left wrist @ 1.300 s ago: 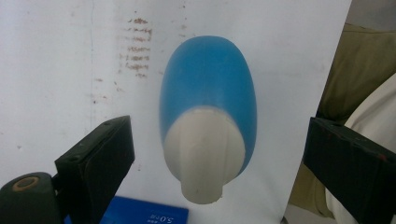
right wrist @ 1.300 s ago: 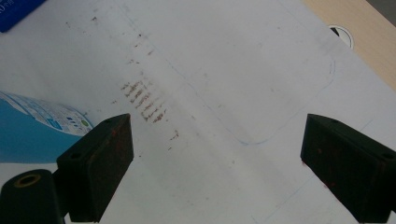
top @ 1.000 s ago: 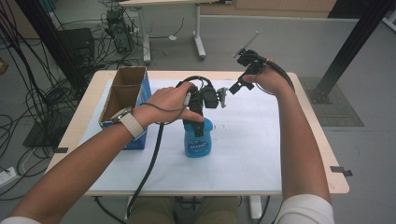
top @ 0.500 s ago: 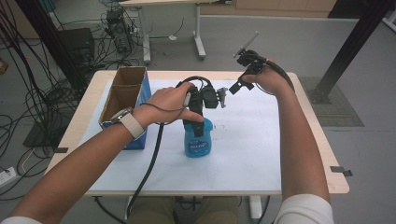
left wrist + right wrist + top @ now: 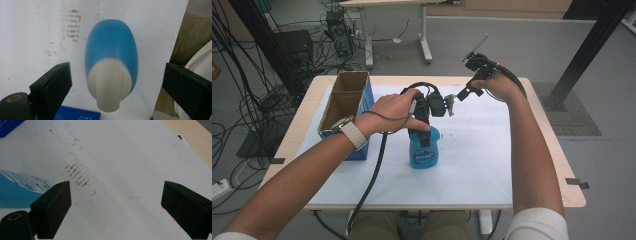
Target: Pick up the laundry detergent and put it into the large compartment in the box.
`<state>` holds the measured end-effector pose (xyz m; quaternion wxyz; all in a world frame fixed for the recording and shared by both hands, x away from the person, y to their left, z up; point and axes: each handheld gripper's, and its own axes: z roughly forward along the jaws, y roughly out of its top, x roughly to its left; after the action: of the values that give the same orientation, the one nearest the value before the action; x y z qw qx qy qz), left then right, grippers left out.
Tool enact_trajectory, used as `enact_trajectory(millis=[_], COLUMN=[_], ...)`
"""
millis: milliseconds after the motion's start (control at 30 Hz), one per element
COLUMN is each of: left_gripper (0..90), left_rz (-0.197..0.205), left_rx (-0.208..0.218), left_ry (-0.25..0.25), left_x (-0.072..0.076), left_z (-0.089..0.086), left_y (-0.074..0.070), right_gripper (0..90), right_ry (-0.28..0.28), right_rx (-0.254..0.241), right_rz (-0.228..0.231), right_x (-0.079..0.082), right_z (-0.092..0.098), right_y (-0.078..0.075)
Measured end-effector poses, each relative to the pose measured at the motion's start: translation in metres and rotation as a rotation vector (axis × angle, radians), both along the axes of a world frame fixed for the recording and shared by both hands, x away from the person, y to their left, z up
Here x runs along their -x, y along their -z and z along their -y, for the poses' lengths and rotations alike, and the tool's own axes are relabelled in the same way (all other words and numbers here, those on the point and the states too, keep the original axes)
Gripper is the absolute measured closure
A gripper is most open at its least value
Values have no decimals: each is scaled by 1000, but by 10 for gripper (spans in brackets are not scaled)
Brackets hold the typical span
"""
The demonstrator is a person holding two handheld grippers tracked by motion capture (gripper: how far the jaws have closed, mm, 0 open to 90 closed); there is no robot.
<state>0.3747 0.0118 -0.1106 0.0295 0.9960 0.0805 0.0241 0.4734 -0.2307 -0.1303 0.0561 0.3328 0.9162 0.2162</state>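
Jaws of the left hand-held gripper (image 5: pixel 117 85) stand wide on either side of a blue bottle (image 5: pixel 111 53) with a white cap, pads clear of it, nothing gripped. In the high view that bottle (image 5: pixel 424 152) stands at mid-frame on the white worktop (image 5: pixel 472 170), directly under the left hand. Toward the upper right, the right hand-held gripper (image 5: pixel 115 207) hangs wide too and holds nothing. An open cardboard box (image 5: pixel 344 102) sits at the worktop's left edge, left of the bottle.
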Motion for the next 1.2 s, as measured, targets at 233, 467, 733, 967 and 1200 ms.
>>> enact_trajectory(millis=[233, 467, 733, 967, 1200], left_gripper=[93, 93, 93, 93, 93], left_rz=[3, 1, -1, -1, 0], left_rx=[2, 4, 2, 2, 0], left_ry=[0, -5, 0, -4, 1], left_x=[0, 0, 0, 0, 0], left_z=[0, -1, 0, 0, 1], left_y=[0, 0, 0, 0, 0], right_gripper=[93, 93, 93, 93, 93], right_ry=[0, 0, 2, 5, 7], right_rx=[0, -1, -2, -3, -4], right_rz=[0, 1, -2, -1, -1], right_x=[0, 0, 0, 0, 1], right_z=[1, 0, 0, 1, 1], right_y=[0, 0, 0, 0, -1])
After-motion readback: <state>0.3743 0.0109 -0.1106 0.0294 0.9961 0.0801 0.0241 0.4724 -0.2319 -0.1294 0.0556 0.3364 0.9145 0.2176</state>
